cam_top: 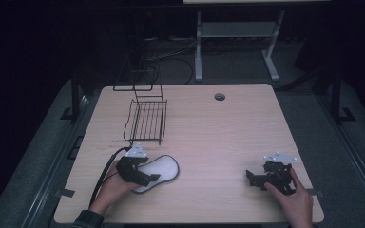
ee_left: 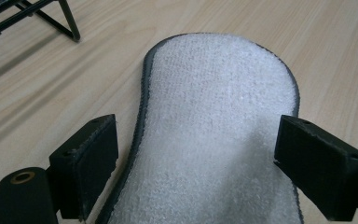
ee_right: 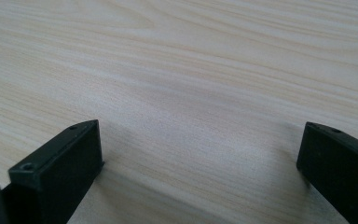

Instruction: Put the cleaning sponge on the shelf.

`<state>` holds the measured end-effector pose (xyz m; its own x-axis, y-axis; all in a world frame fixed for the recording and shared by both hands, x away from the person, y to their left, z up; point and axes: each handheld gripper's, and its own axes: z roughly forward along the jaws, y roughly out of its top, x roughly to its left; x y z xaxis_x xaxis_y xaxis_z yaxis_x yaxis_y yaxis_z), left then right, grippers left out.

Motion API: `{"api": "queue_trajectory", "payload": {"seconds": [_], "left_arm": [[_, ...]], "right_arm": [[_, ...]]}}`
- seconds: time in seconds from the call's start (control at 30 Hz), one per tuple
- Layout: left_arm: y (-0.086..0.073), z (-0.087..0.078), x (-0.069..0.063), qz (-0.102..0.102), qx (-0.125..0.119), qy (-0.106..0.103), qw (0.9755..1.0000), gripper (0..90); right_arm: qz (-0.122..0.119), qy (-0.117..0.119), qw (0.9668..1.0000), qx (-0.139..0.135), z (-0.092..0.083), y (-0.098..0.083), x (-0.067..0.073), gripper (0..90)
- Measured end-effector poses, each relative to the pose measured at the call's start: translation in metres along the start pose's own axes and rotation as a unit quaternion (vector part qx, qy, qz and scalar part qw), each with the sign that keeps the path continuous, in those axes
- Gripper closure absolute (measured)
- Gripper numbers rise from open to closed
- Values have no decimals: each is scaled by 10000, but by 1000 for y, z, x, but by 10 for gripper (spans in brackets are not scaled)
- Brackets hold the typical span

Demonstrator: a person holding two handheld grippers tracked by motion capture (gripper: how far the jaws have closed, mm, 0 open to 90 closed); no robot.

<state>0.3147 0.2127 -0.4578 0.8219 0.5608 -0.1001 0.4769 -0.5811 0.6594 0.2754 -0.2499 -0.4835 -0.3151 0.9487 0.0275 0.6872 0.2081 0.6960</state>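
A white, fluffy insole-shaped pad (cam_top: 165,167) with a dark grey rim lies flat on the wooden table (cam_top: 218,137) at the front left. My left gripper (cam_top: 152,179) rests low over its near end, held by a hand. In the left gripper view the pad (ee_left: 214,93) runs away between the two black jaws, and my left gripper (ee_left: 196,140) stands open, its pads apart from the fabric's edges. At the front right my right gripper (cam_top: 251,178) sits on the table in the other hand. It is open (ee_right: 200,144), with bare wood between its jaws.
A black wire rack (cam_top: 146,118) stands on the table's back left, just beyond the pad; its foot (ee_left: 32,14) shows in the left gripper view. A round cable hole (cam_top: 219,97) lies near the far edge. Dark floor and a metal frame sit behind the table.
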Motion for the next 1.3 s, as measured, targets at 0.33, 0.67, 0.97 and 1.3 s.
{"api": "queue_trajectory", "payload": {"seconds": [0.33, 0.67, 0.97, 1.3], "left_arm": [[-1, 5, -4, 172, 123, 16, 9998, 127], [1, 8, -5, 205, 289, 14, 9994, 131], [4, 6, -5, 410, 329, -51, 9986, 187], [7, -1, -7, 591, 304, -54, 9978, 257]], "right_arm": [[-3, 1, 10000, 0, 0, 0, 0, 0], [-4, -1, 10000, 0, 0, 0, 0, 0], [-1, -1, 10000, 0, 0, 0, 0, 0], [-2, 0, 10000, 1, 0, 0, 0, 0]]}}
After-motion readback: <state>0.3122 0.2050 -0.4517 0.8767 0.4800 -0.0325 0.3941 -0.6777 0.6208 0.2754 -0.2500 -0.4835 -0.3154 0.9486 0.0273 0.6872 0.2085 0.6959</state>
